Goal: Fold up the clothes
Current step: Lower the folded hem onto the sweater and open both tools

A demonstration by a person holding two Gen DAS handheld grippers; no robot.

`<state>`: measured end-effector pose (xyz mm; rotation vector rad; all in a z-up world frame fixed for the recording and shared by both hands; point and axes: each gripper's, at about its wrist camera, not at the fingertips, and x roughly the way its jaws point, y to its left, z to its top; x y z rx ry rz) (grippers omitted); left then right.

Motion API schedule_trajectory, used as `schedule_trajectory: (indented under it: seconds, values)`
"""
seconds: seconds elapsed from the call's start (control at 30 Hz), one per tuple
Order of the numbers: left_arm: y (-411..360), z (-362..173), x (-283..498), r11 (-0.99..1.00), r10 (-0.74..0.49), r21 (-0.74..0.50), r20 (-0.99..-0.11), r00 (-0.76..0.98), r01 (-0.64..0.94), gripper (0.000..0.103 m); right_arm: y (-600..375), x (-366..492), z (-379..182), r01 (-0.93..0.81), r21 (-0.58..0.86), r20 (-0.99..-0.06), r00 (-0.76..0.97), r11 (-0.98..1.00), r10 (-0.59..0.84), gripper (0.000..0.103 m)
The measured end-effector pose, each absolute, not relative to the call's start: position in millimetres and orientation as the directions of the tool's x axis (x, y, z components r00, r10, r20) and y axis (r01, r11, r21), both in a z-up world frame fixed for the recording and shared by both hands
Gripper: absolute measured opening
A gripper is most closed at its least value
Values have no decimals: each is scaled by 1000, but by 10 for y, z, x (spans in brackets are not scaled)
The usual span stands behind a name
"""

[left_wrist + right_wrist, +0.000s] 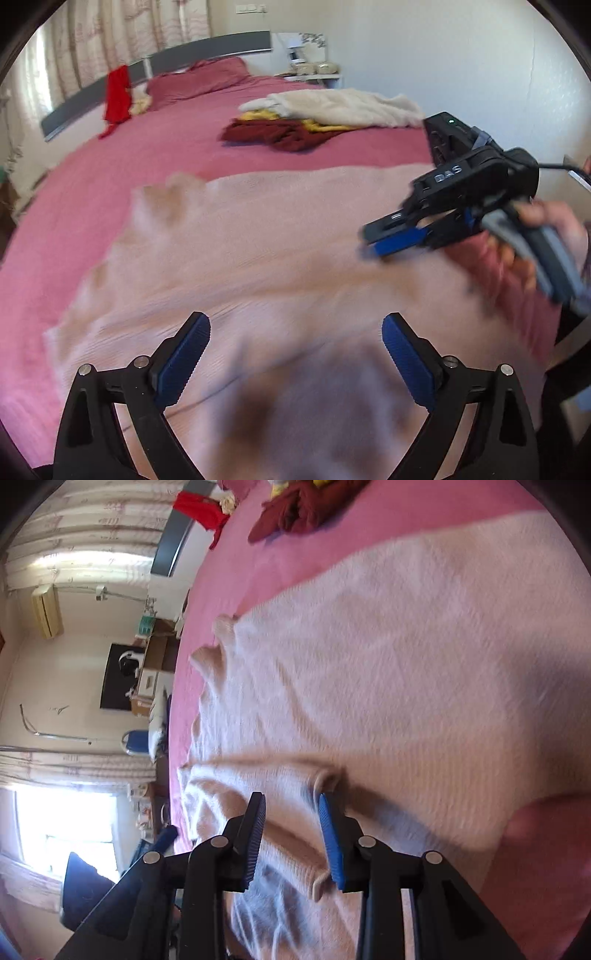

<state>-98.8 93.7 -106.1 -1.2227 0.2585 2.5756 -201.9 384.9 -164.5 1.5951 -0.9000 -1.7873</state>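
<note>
A pale pink knitted garment [280,236], probably a sweater, lies spread over the pink bedspread [110,177] and fills the middle and lower part of both views. In the left wrist view it runs from about 9 o'clock to 3 o'clock, with the pile of other clothes [295,125] beyond it near 12 o'clock, well apart.

The left gripper [295,354] hangs over the near part of the garment with its 2 blue pads set wide and nothing between them. The right gripper [291,834] is partly open: its pads stand on either side of a ribbed band [295,845], likely a cuff or hem. The band sits in the gap, but blur hides whether a pad touches it, and it does not look pinched. In the left wrist view this gripper sits at about 3 o'clock, carried by a hand [535,236].

By its look the knit is soft, light and floppy. It should drape and sag from any 1 pinch point, stretch a little, and drag on the bedspread instead of sliding. The ribbed edges are thicker and firmer, so they seem the best places to hold: 1 gripper on the band, the other on a matching edge or corner, so the fold lifts evenly. A pinch in the open middle would likely bunch the layers.
</note>
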Motion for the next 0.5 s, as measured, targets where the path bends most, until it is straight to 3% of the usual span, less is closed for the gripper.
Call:
schedule_trajectory:
  seconds: [0.13, 0.3, 0.37, 0.5]
  values:
    - [126, -1045, -822, -983, 88, 19, -827, -555, -185, 96, 3803, -2000, -1646, 13, 713, -693, -136, -701, -708, 32]
    - [-974, -1272, -712, -977, 115, -187, -868, -483, 104, 96, 3895, -2003, -1659, -3, 694, -708, -181, -720, -682, 32]
    - [-1177, -1386, -685, -965, 104, -205, -873, -476, 165, 96, 3832, -1989, -1687, 13, 695, -709, -155, -719, -688, 32]
    - [-1179, -1574, -717, -983, -39, -47, -891, -452, 178, 96, 3721, -1957, -1711, 24, 724, -682, -130, -690, -720, 33]
